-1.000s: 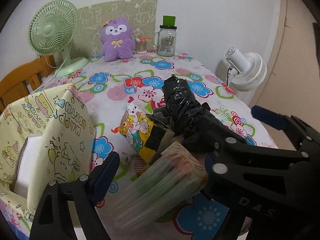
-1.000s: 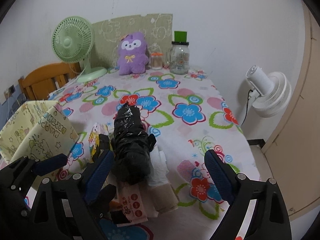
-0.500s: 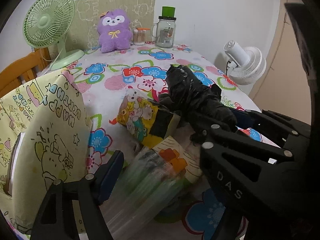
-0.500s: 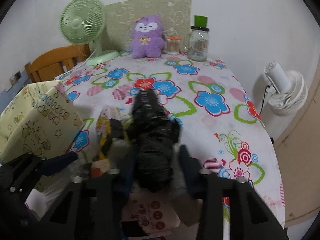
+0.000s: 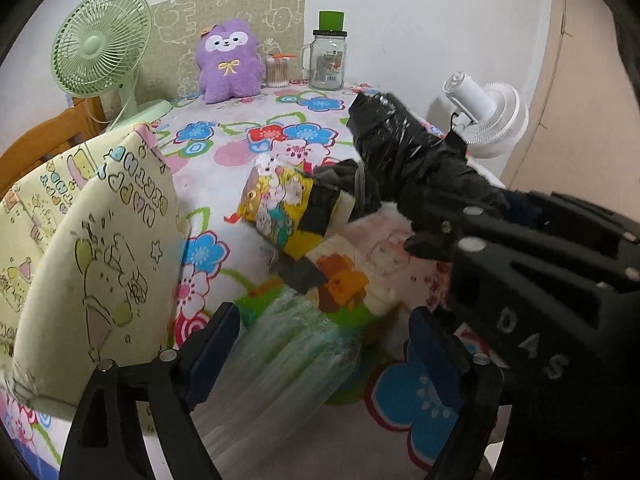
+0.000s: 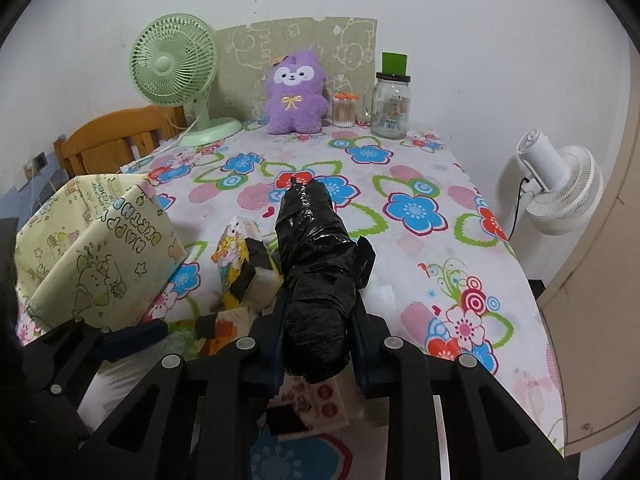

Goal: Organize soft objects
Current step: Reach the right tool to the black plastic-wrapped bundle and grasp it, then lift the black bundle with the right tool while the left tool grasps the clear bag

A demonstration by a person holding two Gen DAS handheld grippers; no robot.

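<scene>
My right gripper (image 6: 318, 338) is shut on a black plastic-wrapped bundle (image 6: 314, 276) and holds it over the pile of soft packs; the bundle also shows in the left wrist view (image 5: 404, 160). My left gripper (image 5: 324, 354) is open around a clear plastic pack (image 5: 288, 364) lying on the table, without gripping it. A yellow cartoon tissue pack (image 5: 280, 208) (image 6: 236, 264) and a white pack with an orange print (image 5: 352, 280) lie in the pile.
A yellow "Happy Birthday" fabric box (image 5: 80, 240) (image 6: 88, 240) stands at the left. A purple plush (image 6: 294, 94), green fan (image 6: 176, 68), cotton-swab jar (image 6: 344, 110) and glass jar (image 6: 390, 108) stand at the back. A white fan (image 6: 560, 188) is beyond the table's right edge.
My right gripper has closed on the black bundle and lifted it slightly. My left gripper has moved forward around the clear pack.
</scene>
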